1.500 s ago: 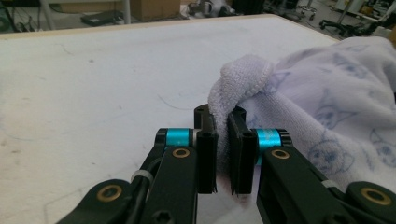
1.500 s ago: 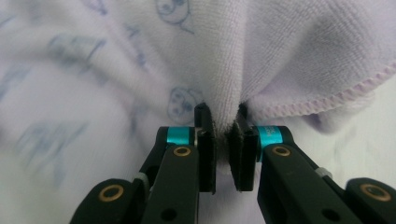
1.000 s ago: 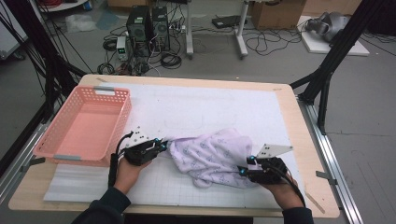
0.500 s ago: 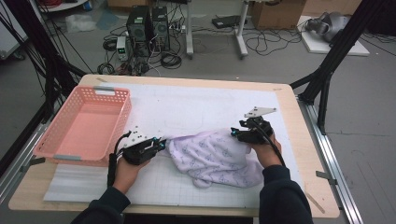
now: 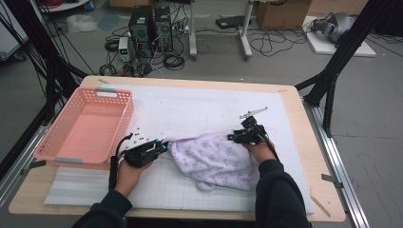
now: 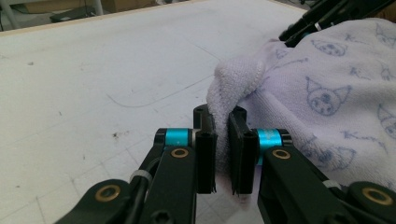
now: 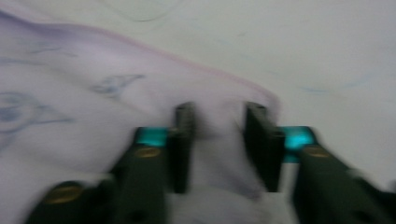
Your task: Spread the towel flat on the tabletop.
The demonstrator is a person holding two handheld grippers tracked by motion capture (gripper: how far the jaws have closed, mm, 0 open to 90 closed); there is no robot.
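The towel [image 5: 216,159] lies bunched up on the white bench [image 5: 190,109], between your two hands. Your left tool [image 5: 159,147] is clenched on a fold at the towel's left edge. Your right tool [image 5: 237,137] has just been closing at the far right corner, with cloth between its jaws, but not pinching yet. Spreading it flat or folding it is likely what's left. The left gripper view shows the pinch up close; the high view shows the pink basket [image 5: 85,126].
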